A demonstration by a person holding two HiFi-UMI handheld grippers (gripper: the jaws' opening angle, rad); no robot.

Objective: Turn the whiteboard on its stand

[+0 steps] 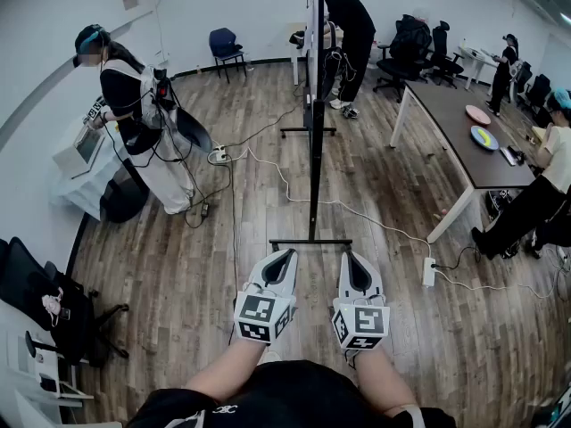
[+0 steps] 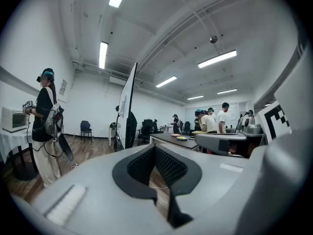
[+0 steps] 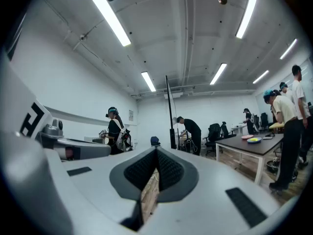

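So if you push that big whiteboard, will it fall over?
Probably not easily: the whiteboard is tall and thin, but wide feet hold it up. It looks stiff, so it should turn as one flat piece. Pushed high up, it might wobble.

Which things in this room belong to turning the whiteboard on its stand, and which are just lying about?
For the job: whiteboard; stand; left gripper; right gripper.
Lying about: brown table; yellow plate; blue chair; power strip.

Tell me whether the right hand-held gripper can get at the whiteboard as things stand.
Probably yes, after a step forward: only open floor lies between the right hand-held gripper and the whiteboard, edge-on ahead. Its jaws are shut.
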